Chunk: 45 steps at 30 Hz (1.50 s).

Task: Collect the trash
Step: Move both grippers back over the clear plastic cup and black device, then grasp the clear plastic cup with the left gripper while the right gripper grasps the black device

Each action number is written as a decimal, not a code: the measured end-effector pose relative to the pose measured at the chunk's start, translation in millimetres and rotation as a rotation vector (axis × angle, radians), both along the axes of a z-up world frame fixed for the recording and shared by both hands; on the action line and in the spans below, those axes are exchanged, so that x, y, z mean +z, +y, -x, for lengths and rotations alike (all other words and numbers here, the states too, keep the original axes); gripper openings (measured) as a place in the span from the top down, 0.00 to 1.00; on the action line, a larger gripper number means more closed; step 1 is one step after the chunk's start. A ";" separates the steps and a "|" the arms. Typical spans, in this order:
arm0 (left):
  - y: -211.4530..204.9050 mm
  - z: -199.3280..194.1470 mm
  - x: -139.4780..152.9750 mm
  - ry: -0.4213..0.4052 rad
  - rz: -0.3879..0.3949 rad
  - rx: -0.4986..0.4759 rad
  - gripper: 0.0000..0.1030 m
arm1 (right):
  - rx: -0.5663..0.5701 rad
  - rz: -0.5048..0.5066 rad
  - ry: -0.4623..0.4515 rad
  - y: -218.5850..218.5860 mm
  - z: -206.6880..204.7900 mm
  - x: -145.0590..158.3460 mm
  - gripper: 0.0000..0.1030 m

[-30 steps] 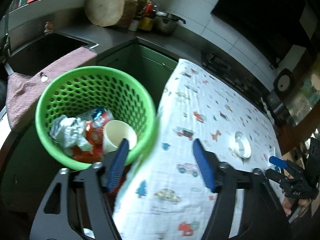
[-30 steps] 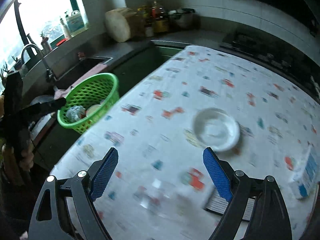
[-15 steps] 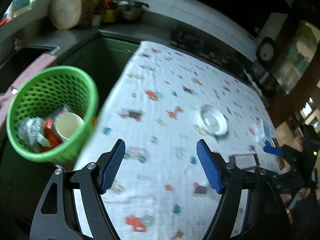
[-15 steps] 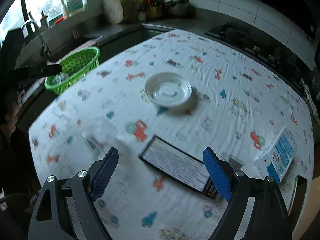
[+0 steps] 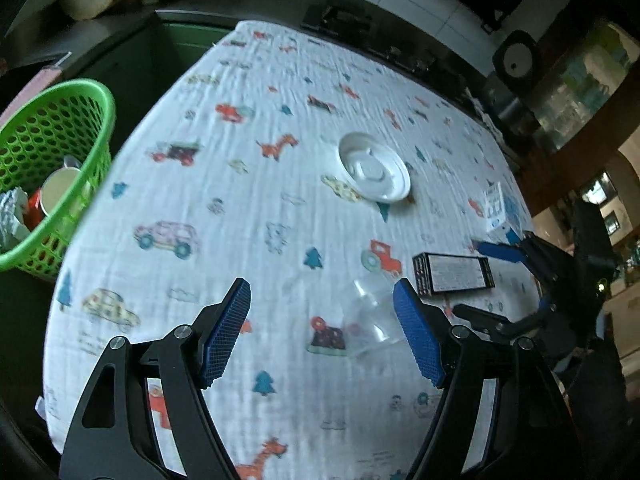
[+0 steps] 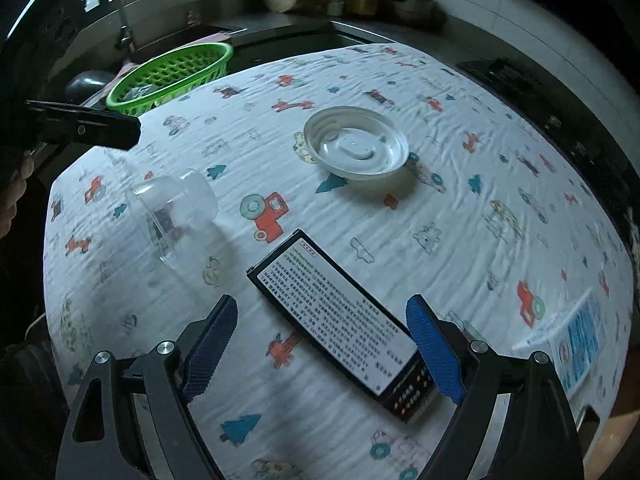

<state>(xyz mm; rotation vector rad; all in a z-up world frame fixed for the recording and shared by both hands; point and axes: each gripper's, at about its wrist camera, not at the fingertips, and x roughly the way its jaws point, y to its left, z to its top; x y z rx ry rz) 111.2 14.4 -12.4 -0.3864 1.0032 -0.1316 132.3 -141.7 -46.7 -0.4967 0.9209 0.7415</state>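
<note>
A green basket [image 5: 60, 120] with cup and wrappers inside hangs off the table's left edge; it also shows in the right wrist view [image 6: 176, 74]. A clear plastic cup [image 6: 172, 208] lies on its side on the patterned cloth, seen also in the left wrist view [image 5: 374, 312]. A flat black box [image 6: 340, 316] lies in front of my right gripper [image 6: 324, 348], which is open and empty just above its near end. My left gripper [image 5: 320, 332] is open and empty, with the clear cup just ahead by its right finger. A blue-white carton [image 6: 580, 344] lies at the right.
A white plate [image 6: 356, 144] sits mid-table, also in the left wrist view [image 5: 376, 168]. A sink with faucet [image 6: 116, 12] and a counter with bottles and a pot [image 6: 404, 0] lie behind. The cloth-covered table [image 5: 240, 200] drops off at left.
My left gripper has swung right from over the basket to the table near the clear cup. My right gripper has moved toward the black box, now close in front of its fingers.
</note>
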 end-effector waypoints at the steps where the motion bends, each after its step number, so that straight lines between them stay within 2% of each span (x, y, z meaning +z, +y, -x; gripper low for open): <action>1: -2.5 -0.2 -1.6 0.006 0.006 -0.001 0.29 | 0.011 -0.001 0.001 0.7 -2.2 -1.5 0.19; 8: -15.1 -4.4 -6.9 0.039 0.050 -0.015 0.29 | 0.038 -0.002 0.041 2.6 -16.8 -14.7 0.19; 15: -34.0 -15.2 -11.2 0.074 0.045 -0.033 0.29 | 0.040 -0.015 0.060 -4.8 -10.3 -17.0 0.36; 20: -46.3 -22.9 -20.4 0.114 0.041 -0.036 0.29 | 0.028 -0.016 0.074 -10.3 1.8 -15.8 0.42; 31: -60.2 -28.9 -35.5 0.163 0.050 -0.059 0.31 | 0.011 -0.036 0.089 -11.3 9.3 -18.1 0.43; 34: -61.3 -29.2 -37.6 0.165 0.059 -0.070 0.38 | 0.009 -0.028 0.086 -10.3 9.2 -21.0 0.43; 45: -60.2 -23.9 -33.7 0.115 0.041 -0.108 0.40 | -0.024 -0.048 0.092 -9.5 17.5 -16.7 0.51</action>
